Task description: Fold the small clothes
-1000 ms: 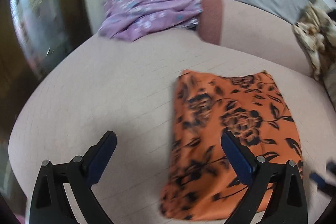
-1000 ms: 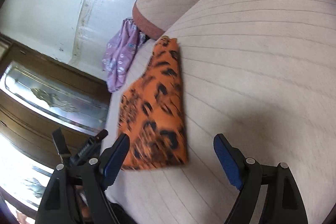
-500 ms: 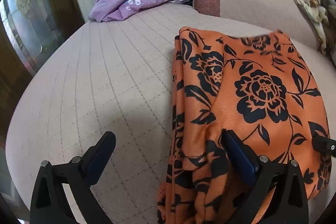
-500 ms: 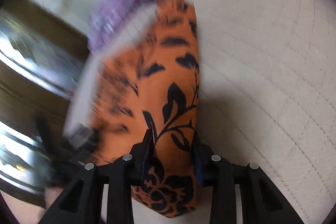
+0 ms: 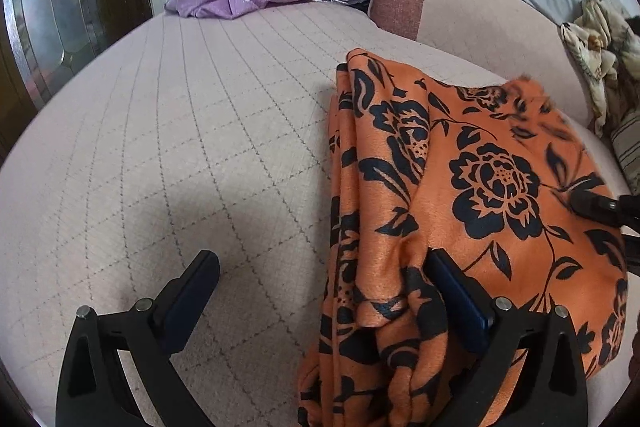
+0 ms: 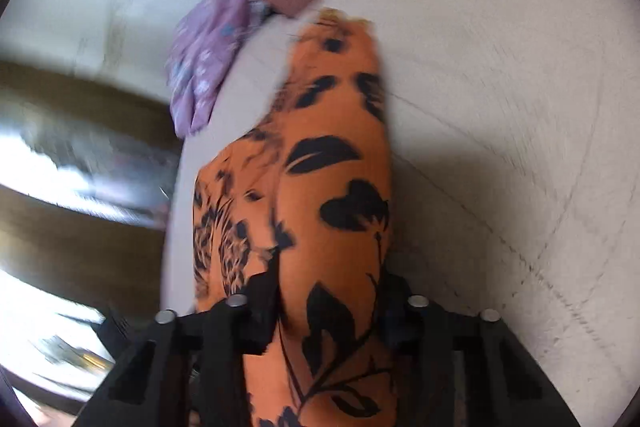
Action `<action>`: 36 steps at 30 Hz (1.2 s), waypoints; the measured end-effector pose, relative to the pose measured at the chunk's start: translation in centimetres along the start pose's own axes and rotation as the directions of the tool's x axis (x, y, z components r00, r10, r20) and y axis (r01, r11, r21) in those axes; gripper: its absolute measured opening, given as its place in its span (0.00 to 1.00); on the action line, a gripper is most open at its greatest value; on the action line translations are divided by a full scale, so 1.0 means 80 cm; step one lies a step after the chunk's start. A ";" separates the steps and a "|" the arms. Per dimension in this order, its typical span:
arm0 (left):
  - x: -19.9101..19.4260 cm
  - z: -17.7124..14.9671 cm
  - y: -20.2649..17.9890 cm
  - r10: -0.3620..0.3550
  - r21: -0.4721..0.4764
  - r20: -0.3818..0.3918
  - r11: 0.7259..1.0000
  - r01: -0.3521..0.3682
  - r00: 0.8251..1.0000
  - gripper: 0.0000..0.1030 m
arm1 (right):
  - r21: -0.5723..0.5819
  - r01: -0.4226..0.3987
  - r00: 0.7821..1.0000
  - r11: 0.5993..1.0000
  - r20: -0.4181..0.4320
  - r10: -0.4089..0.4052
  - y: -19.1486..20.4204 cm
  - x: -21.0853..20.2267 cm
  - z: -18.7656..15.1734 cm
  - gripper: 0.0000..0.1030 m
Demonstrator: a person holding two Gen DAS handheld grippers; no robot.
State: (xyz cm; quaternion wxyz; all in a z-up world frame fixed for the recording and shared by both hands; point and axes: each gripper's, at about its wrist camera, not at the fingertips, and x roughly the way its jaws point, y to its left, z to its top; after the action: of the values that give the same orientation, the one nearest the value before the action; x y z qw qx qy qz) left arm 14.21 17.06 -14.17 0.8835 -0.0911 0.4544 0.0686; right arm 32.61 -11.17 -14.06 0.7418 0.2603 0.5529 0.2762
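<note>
The quilted sofa seat (image 5: 200, 131) lies mostly bare left of the orange floral garment (image 5: 480, 187), so there is room to fold that way. The garment looks partly folded, bunched along its left edge. The right gripper (image 6: 328, 307) is closing on its near edge; the left gripper (image 5: 320, 291) is spread, one finger under the bunched fabric.

Soft daylight, left wrist view sharp, right wrist view motion-blurred (worst at edges), fisheye bending, dark vignetted corners
</note>
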 end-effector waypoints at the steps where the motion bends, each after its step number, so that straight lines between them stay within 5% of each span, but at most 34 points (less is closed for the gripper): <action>1: 0.000 0.001 -0.002 0.000 0.002 0.000 1.000 0.000 1.000 1.00 | -0.021 0.018 1.000 1.000 0.020 -0.018 0.007 -0.004 -0.002 0.36; 5: 0.002 0.002 -0.003 0.001 0.008 0.005 1.000 -0.001 1.000 1.00 | -0.067 0.149 0.989 0.987 0.003 -0.149 -0.002 0.017 -0.007 0.43; 7: 0.003 0.003 -0.001 -0.012 -0.008 -0.003 1.000 0.012 1.000 1.00 | -0.083 0.143 0.990 0.986 0.026 -0.141 0.009 0.011 -0.007 0.52; 9: 0.002 0.003 -0.004 -0.002 -0.001 0.004 1.000 0.002 1.000 1.00 | -0.089 0.140 0.990 0.986 0.018 -0.139 0.013 0.009 -0.010 0.72; 13: 0.002 0.003 -0.006 -0.005 -0.005 0.003 1.000 0.005 1.000 1.00 | -0.006 0.063 0.996 0.998 0.058 -0.063 -0.005 -0.017 -0.027 0.74; 14: 0.002 0.003 -0.009 -0.001 -0.003 0.005 1.000 0.001 1.000 1.00 | 0.014 0.059 0.997 0.998 0.050 -0.060 -0.016 -0.018 -0.032 0.74; 15: 0.002 0.003 -0.010 -0.002 -0.001 0.005 1.000 0.002 1.000 1.00 | 0.026 0.071 0.997 0.997 0.005 -0.071 -0.020 -0.007 -0.038 0.63; 16: 0.002 0.002 -0.008 0.000 -0.001 0.007 1.000 0.000 1.000 1.00 | -0.001 0.084 0.996 0.996 -0.009 -0.084 -0.017 -0.002 -0.043 0.40; 20: 0.003 0.003 -0.004 -0.005 -0.011 0.005 1.000 0.005 1.000 1.00 | -0.234 0.220 0.975 0.947 0.060 -0.212 0.051 -0.015 -0.045 0.37; 22: 0.003 0.002 -0.007 -0.009 0.000 0.007 1.000 0.009 1.000 1.00 | -0.254 0.247 0.969 0.935 0.047 -0.244 0.051 -0.009 -0.046 0.38; 23: 0.003 0.002 -0.007 -0.009 0.003 0.007 1.000 0.009 1.000 1.00 | -0.221 0.248 0.968 0.943 0.021 -0.250 0.034 -0.001 -0.046 0.42; 25: 0.002 0.002 -0.004 -0.017 -0.007 0.008 1.000 0.017 1.000 1.00 | -0.133 0.210 0.978 0.969 0.024 -0.208 0.005 -0.002 -0.048 0.67; 27: 0.002 0.002 -0.001 -0.023 -0.015 0.007 1.000 0.023 1.000 1.00 | -0.061 0.160 0.987 0.985 0.028 -0.159 -0.008 -0.009 -0.049 0.70; 30: -0.012 0.010 0.013 -0.129 -0.101 0.029 0.986 0.132 0.991 0.97 | -0.044 0.131 0.991 0.990 0.031 -0.129 -0.012 -0.017 -0.049 0.70; 34: -0.038 0.021 0.024 -0.324 -0.127 0.109 0.933 0.336 0.940 0.98 | -0.078 0.183 0.976 0.980 0.131 -0.172 -0.005 -0.052 -0.056 0.70; 36: -0.012 0.015 0.024 -0.337 -0.145 -0.017 0.932 0.331 0.941 0.90 | -0.118 0.195 0.963 0.974 0.210 -0.168 0.008 -0.079 -0.062 0.70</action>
State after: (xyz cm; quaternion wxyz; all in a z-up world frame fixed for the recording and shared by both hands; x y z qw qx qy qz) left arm 14.22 19.15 -12.91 0.8641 -0.2303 0.4445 -0.0529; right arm 26.27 -14.77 -10.59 0.8316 0.1830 0.4774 0.2170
